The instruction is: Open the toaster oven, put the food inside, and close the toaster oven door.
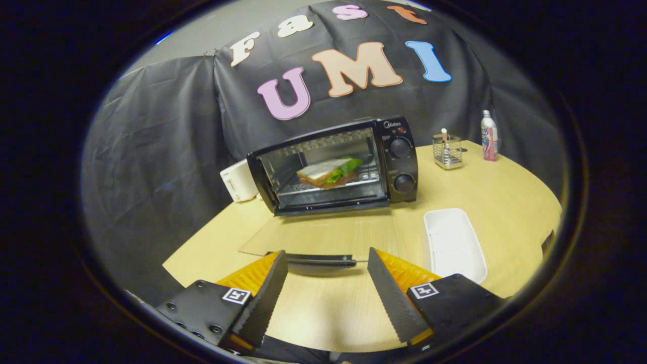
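already, sandwich (pixel 329 172) sits inside the toaster oven (pixel 337 164) (door (pixel 323 236) down); hand-held gripper (pixel 327 263) released.

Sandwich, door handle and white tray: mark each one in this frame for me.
sandwich (pixel 329 172): gripper view, on its top bread slice, inside the oven.
door handle (pixel 318 260): gripper view, middle of the bar, between the open hand-held gripper's (pixel 327 280) fingers.
white tray (pixel 470 263): gripper view, on its rim.

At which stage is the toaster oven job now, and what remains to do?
Done: the toaster oven is open and the sandwich lies on its rack. In hand: the gripper is open, holding nothing, with the door handle just ahead between its fingers. Left: lifting the glass door shut.
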Motion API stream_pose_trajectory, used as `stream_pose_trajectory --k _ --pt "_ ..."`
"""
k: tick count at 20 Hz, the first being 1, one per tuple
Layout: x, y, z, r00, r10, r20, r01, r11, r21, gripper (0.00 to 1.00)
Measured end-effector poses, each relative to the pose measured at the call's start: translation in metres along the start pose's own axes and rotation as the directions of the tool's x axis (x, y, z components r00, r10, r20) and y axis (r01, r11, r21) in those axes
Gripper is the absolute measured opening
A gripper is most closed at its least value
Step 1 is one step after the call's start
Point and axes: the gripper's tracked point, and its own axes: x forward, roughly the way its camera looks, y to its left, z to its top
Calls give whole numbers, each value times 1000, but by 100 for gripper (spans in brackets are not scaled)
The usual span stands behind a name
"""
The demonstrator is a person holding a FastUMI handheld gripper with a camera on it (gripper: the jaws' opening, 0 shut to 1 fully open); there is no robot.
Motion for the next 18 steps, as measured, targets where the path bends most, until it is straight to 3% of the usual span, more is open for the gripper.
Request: stream_pose_trajectory --k 9,14,18 --pt "39 -15 -43 992 -53 -116 53 999 -2 99" --pt "46 -10 -39 991 -47 -123 52 998 39 98" --pt "41 -6 -26 994 -68 -86 69 998 7 98"
